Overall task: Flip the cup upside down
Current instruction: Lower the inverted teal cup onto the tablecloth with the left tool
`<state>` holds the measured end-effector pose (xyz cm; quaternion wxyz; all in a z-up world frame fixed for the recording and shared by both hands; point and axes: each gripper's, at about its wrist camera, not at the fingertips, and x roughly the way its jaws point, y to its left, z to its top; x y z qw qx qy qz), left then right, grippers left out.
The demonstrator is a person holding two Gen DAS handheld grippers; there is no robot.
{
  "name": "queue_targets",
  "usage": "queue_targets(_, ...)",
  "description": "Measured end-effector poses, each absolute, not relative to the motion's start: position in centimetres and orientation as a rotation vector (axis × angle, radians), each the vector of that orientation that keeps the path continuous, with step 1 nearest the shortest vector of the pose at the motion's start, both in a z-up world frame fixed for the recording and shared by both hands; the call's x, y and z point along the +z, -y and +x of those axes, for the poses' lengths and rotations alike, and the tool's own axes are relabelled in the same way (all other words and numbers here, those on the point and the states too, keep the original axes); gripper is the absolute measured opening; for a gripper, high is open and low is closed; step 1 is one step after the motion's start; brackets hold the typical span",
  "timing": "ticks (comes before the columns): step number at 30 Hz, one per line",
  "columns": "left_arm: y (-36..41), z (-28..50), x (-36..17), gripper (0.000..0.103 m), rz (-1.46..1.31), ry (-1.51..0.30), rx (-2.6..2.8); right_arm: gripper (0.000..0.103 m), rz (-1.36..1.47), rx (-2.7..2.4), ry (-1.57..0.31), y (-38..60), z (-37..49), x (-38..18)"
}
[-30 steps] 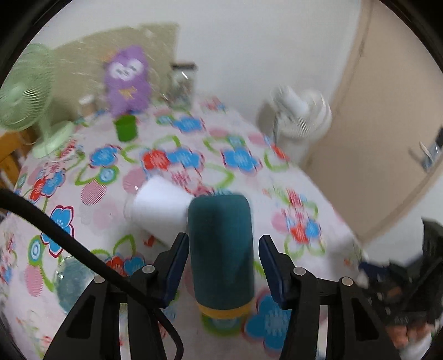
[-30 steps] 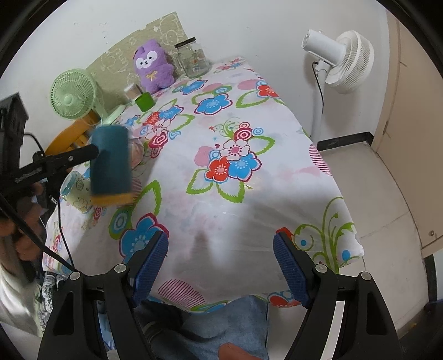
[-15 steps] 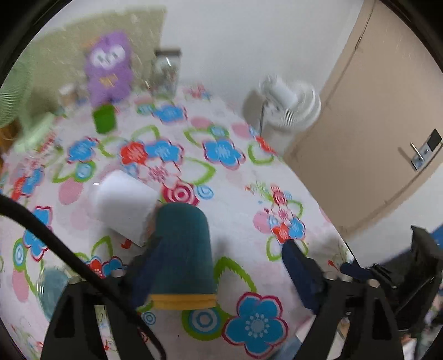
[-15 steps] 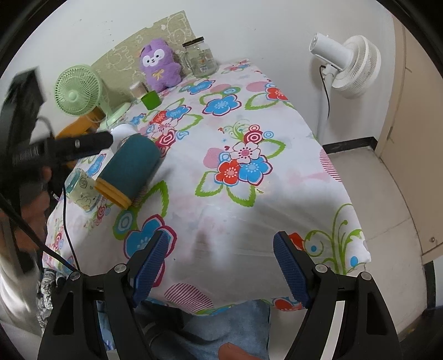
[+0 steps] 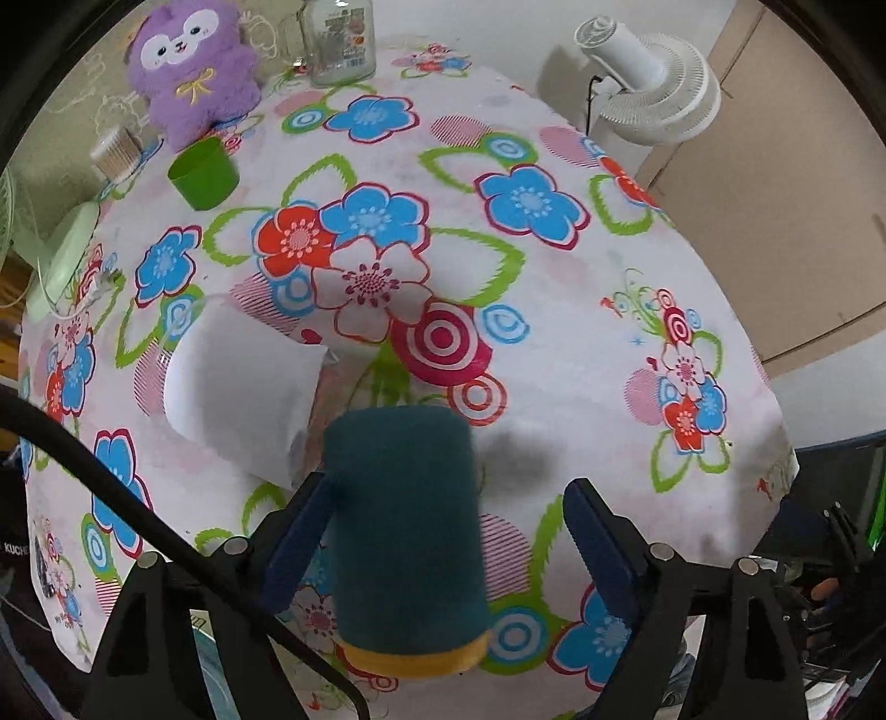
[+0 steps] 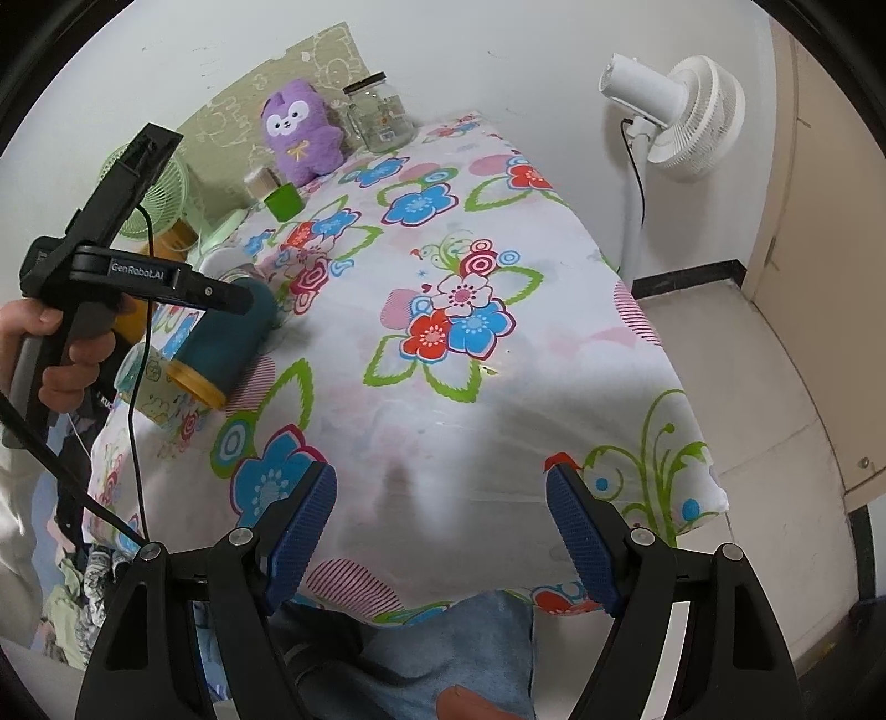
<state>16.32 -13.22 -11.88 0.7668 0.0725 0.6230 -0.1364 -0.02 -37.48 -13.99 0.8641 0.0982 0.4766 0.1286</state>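
The teal cup with a yellow rim sits between the spread fingers of my left gripper, slightly blurred. Its left side is against the left finger and a wide gap separates it from the right finger. In the right wrist view the cup lies tilted on its side at the table's left edge. Its rim points toward the near left, under the left gripper, which a hand holds. My right gripper is open and empty above the table's near edge.
A white cup lies on its side just behind the teal cup. A patterned glass stands by the yellow rim. A green cup, purple plush and jar stand at the far end. A white fan stands beyond the floral table.
My left gripper was shut on the teal cup, held rim down above the table, and has opened. The cup has tipped over onto its side. The right gripper has barely moved.
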Motion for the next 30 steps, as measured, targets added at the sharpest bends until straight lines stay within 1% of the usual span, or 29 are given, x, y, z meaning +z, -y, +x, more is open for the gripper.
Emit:
queue_targets(3, 13.3, 16.8, -12.5, 0.078, 0.159, -1.371, -0.284, 0.081, 0.207, 0.278, -0.998, 37.3, 0.1, -14.0)
queue_targets(4, 13.3, 16.9, -12.6, 0.073, 0.163, -1.371, -0.278, 0.081, 0.206, 0.279, -0.997, 37.3, 0.1, -14.0)
queue_targets(6, 13.3, 17.2, -13.0, 0.068, 0.165, -1.377, -0.273, 0.081, 0.206, 0.279, -0.997, 37.3, 0.1, -14.0)
queue_targets(7, 13.3, 17.4, -13.2, 0.069, 0.158, -1.381, -0.271, 0.081, 0.208, 0.278, -0.998, 37.3, 0.1, -14.0)
queue_targets(11, 13.0, 17.8, -13.8, 0.069, 0.108, -1.391, -0.283, 0.081, 0.212, 0.267, -1.006, 37.5, 0.1, -14.2)
queue_targets(17, 13.1, 17.3, -12.9, 0.068, 0.075, -1.357, -0.307, 0.081, 0.215, 0.264, -0.998, 37.7, 0.0, -14.0)
queue_targets(20, 13.0, 16.6, -11.4, 0.068, 0.047, -1.313, -0.322, 0.081, 0.212, 0.269, -0.994, 37.6, 0.0, -13.8)
queue_targets(25, 13.1, 14.7, -8.3, 0.068, 0.042, -1.188, -0.327, 0.081, 0.206, 0.276, -0.987, 37.3, -0.1, -13.6)
queue_targets(30, 13.1, 13.4, -6.8, 0.067, 0.026, -1.115, -0.336, 0.081, 0.196, 0.278, -0.980, 37.0, -0.3, -13.2)
